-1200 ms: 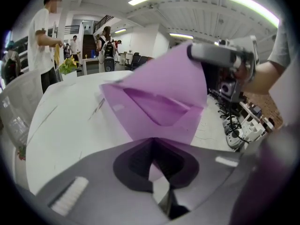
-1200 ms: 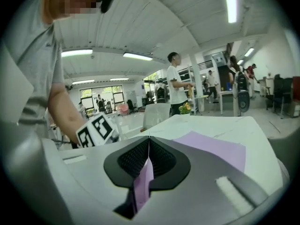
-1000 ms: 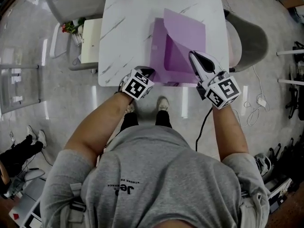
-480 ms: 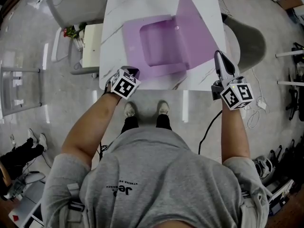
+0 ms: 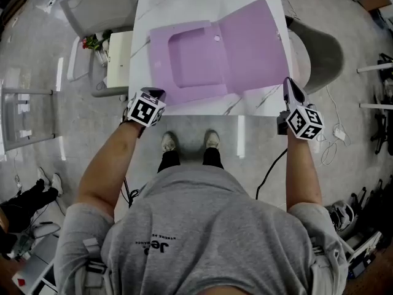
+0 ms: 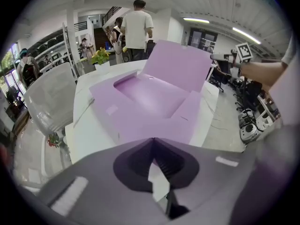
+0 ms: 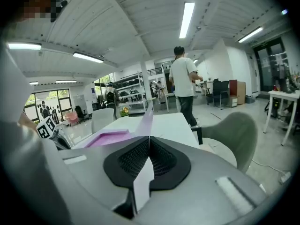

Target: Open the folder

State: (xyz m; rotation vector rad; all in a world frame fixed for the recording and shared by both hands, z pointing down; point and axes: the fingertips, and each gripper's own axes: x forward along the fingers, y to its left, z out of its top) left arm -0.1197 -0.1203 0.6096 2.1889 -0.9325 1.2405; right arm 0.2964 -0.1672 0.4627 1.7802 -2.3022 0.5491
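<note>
The folder [image 5: 196,60] lies open on the table [image 5: 184,5], cover [image 5: 255,35] tilted up. Our left gripper [image 5: 155,94] and right gripper [image 5: 289,88] hold nothing, jaws together. Opening looks done; next we might flatten the cover

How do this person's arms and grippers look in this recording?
The left gripper and right gripper both have grey-white bodies, a claw with black ribbed pads, and a cube of black-and-white square markers. A black cable trails from the right one. The person wears a grey short-sleeved T-shirt; the forearms are bare.
</note>
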